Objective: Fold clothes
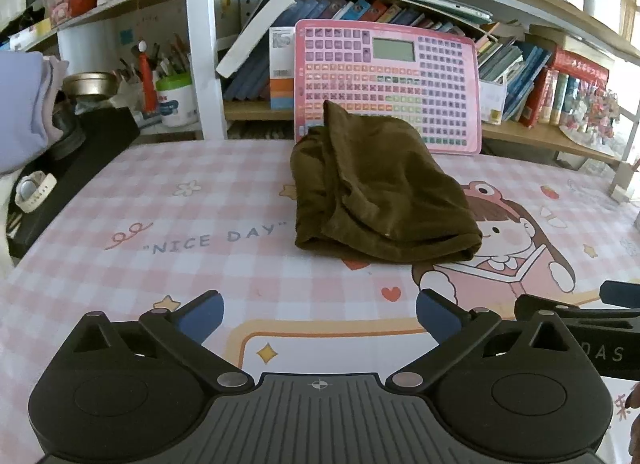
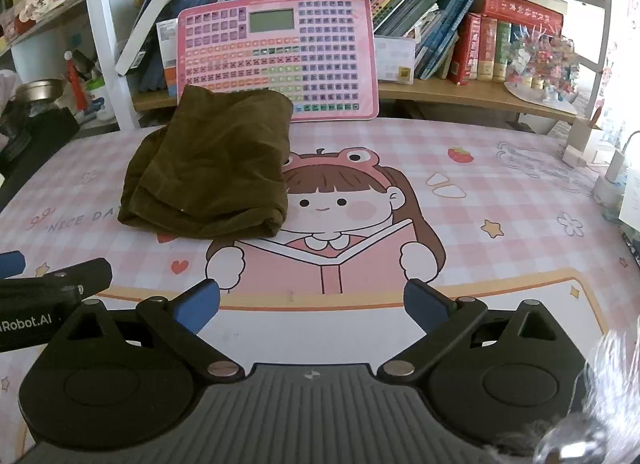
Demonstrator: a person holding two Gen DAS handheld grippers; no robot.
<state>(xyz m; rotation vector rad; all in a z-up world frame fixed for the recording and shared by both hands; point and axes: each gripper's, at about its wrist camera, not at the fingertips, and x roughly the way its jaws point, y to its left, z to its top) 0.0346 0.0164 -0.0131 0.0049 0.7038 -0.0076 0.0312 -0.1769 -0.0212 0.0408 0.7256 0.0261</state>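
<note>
Gaping wide, empty: left gripper [image 1: 319, 318], right gripper [image 2: 312, 306].

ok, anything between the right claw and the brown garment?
Nothing solid. In the right wrist view, only bare printed table mat lies between the open right claw and the folded brown garment, which sits ahead and to its left.

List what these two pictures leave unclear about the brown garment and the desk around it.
- Brown garment: both views show a folded bundle; what kind of clothing it is stays hidden in its own layers.
- Pink keyboard toy: left view, lower left corner covered by the garment; key labels too small.
- Watch: left view, face blurred near the edge.
- Right gripper and left gripper: open, holding nothing.
</note>
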